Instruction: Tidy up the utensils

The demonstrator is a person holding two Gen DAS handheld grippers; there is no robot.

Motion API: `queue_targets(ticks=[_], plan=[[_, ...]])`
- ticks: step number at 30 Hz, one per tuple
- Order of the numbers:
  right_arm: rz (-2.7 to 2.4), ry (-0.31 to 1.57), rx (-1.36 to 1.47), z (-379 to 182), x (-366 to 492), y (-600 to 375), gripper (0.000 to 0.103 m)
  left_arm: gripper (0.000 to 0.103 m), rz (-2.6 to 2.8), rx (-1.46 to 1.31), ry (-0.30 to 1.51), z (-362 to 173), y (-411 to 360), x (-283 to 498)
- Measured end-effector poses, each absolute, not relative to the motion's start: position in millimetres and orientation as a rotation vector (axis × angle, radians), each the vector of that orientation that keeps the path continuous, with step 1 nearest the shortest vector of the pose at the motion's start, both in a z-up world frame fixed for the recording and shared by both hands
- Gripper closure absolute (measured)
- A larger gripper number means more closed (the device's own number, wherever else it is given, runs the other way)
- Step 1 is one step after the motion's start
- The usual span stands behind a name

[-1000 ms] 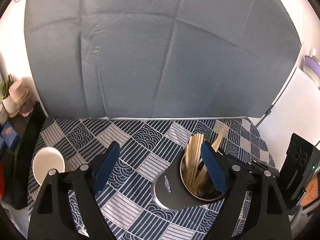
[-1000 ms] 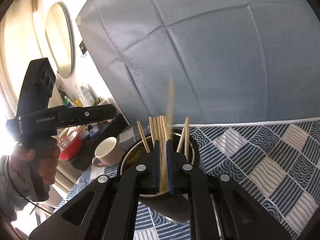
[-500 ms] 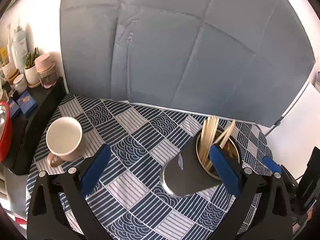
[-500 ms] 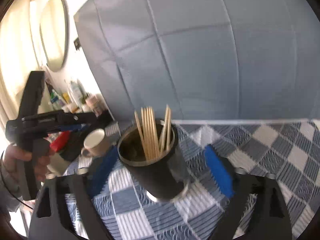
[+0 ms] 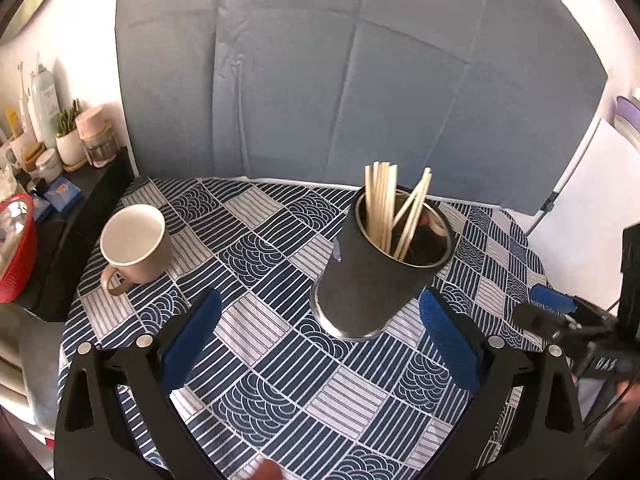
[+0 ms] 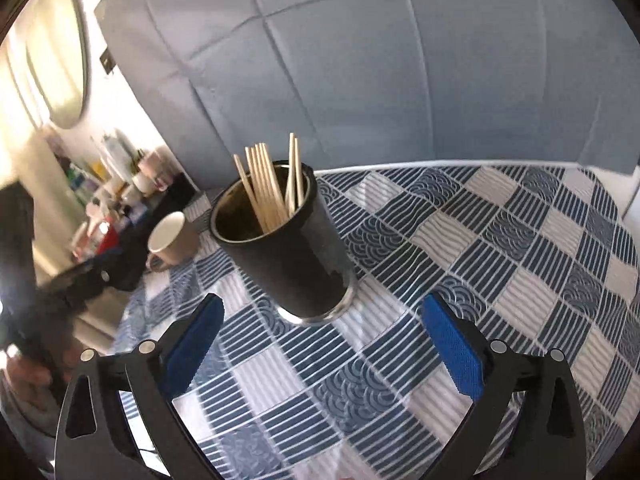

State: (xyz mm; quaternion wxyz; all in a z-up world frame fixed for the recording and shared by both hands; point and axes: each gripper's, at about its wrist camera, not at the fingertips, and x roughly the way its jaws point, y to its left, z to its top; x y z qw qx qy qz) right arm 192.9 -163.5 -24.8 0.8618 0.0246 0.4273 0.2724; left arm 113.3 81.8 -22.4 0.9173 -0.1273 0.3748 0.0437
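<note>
The black cup (image 5: 376, 276) stands upright on the checked tablecloth (image 5: 256, 320), near the middle of the table, and the wooden chopsticks (image 5: 386, 204) stand inside it with their upper ends well above the rim. Most of them lean together against one side of the cup, and two lean the other way and cross them; they lean because the cup is wide and nothing holds them straight. As far as both views show, no chopstick lies on the cloth, so I judge that the collecting part of the task is nearly finished or finished.

The left gripper (image 5: 320, 340) has its jaws wide apart and nothing is between the blue pads (image 5: 192, 340). The cup is in front of it, apart from both pads. The right gripper (image 6: 320, 344) is opening its jaws at this moment, they are already wide, and there is nothing between them either; the cup stands just ahead of it, not touched. Both grippers point down at the cup from the near side, which probably gives a free view into it.

A beige mug (image 5: 134, 246) stands apart near the left edge of the table, empty as far as one can see. It seems not to be part of the work now.
</note>
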Motion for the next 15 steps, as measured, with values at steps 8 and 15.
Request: queue_targets(ticks=[8,15], plan=[[0.496,0.812,-0.050,21,161,-166,0.008,0.006,0.156,-0.235,0.727,11,71,88],[0.471,0.811,-0.076,27,139,-167,0.008,0.006,0.175,-0.203,0.730,16,53,67]])
